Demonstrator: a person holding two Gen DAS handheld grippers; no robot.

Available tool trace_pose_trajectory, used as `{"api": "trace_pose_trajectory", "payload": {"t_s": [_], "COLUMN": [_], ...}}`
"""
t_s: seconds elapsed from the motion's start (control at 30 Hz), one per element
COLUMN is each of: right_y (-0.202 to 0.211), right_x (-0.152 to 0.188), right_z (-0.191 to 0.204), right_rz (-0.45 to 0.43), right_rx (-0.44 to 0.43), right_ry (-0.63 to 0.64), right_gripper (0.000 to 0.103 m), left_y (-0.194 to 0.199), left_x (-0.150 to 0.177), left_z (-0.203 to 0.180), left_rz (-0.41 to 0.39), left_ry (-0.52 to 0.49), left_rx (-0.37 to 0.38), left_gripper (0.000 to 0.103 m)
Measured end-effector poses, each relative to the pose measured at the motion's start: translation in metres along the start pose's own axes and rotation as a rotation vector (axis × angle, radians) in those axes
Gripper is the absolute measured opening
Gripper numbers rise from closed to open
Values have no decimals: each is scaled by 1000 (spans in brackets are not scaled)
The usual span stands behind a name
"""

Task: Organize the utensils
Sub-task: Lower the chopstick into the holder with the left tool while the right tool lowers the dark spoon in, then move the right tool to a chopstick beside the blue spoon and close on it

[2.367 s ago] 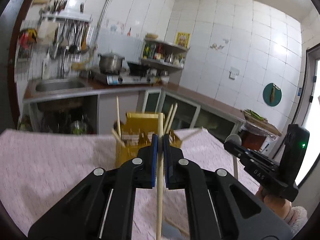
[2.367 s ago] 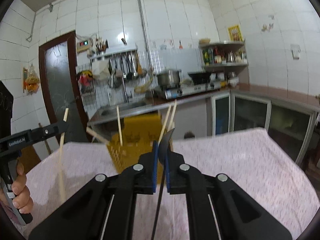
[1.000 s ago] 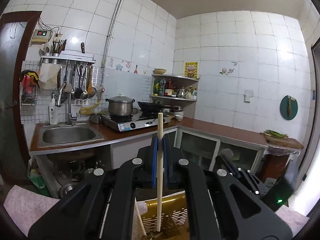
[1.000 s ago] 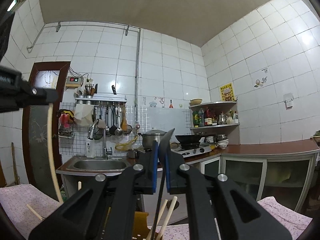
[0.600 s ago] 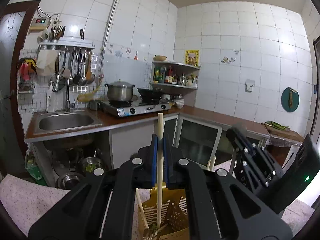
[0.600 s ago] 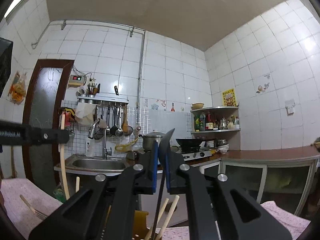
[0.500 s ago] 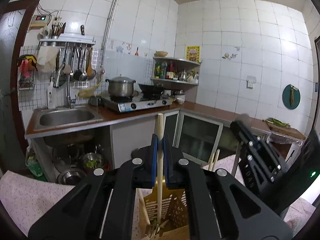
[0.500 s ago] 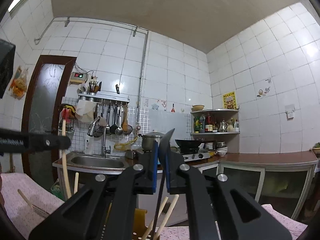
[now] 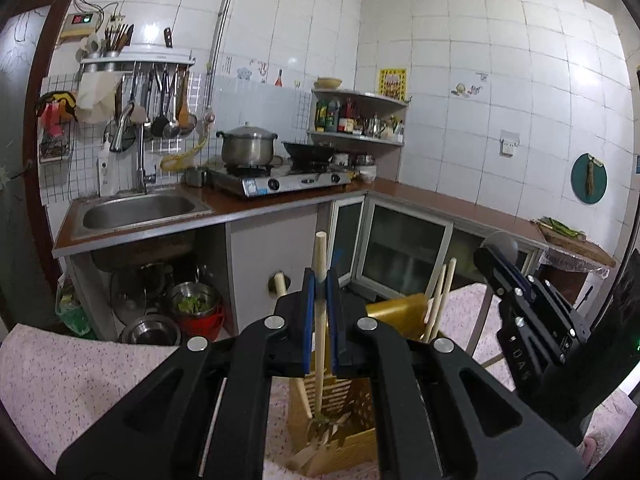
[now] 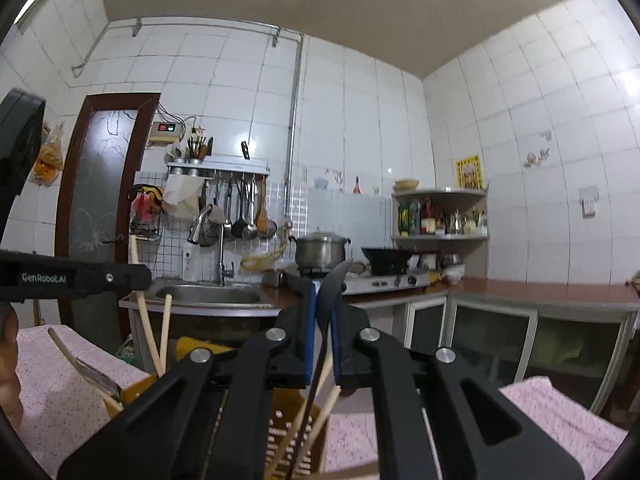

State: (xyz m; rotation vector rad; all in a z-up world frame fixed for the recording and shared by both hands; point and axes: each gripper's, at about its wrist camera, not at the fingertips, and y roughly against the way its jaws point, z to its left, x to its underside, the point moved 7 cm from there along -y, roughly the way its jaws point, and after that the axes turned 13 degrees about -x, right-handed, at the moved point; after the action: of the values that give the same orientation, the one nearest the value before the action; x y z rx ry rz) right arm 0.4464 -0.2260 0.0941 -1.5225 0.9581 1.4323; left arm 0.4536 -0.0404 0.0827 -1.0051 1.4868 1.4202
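The left gripper [image 9: 320,280] is pinched on an upright wooden chopstick [image 9: 319,344], whose lower end reaches down into the yellow slotted basket [image 9: 352,444] on the pink cloth [image 9: 60,392]. More chopsticks [image 9: 438,304] lean in the basket's far corner, close beside it. The right gripper [image 10: 323,292] is clamped on a thin dark utensil [image 10: 316,364] that hangs down toward the same basket. There the room is tight among leaning sticks. The left gripper tips slightly downward and the right points level, and the two sit close, each seen at the edge of the other's view.
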Motion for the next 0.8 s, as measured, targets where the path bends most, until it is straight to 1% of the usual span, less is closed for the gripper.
{"api": "trace_pose_trajectory", "payload": {"t_s": [0.07,0.13,0.17,0.23,0.27,0.3,0.33,0.37,0.47,0.53,0.6,0.7,0.8], "right_y": [1,0,1,2,3,5,9,12,27,43,59,86,112], "right_x": [3,6,6,8,10,10,10,10,8,5,5,10,21], "right_z": [-5,-7,-7,-7,-7,-7,-7,-6,-2,0,3,5,8], "right_rz": [23,72,83,134,150,166,178,180,213,229,249,316,382], "right_rx": [3,-9,-12,-20,-24,-28,-34,-35,-42,-48,-44,-27,-6], "right_ry": [-22,-46,-53,-69,-75,-80,-86,-86,-79,-82,-80,-76,-91], "right_gripper": [8,9,9,9,17,43,56,62,62,62,68,70,74], "left_y": [-3,-5,-6,-4,-3,2,7,13,32,48,67,91,110], "left_x": [4,7,8,10,9,8,6,3,-3,-4,-2,11,37], "left_z": [2,3,4,5,6,7,8,10,13,18,26,38,49], "left_rz": [24,57,75,96,106,116,116,107,98,102,94,107,148], "left_ry": [3,11,14,14,15,22,27,31,28,23,19,17,19], "left_rx": [-6,-1,-2,-9,-9,-7,-9,-16,-29,-38,-66,-87,-110], "left_gripper": [4,4,4,6,16,32,42,54,58,68,82,90,95]}}
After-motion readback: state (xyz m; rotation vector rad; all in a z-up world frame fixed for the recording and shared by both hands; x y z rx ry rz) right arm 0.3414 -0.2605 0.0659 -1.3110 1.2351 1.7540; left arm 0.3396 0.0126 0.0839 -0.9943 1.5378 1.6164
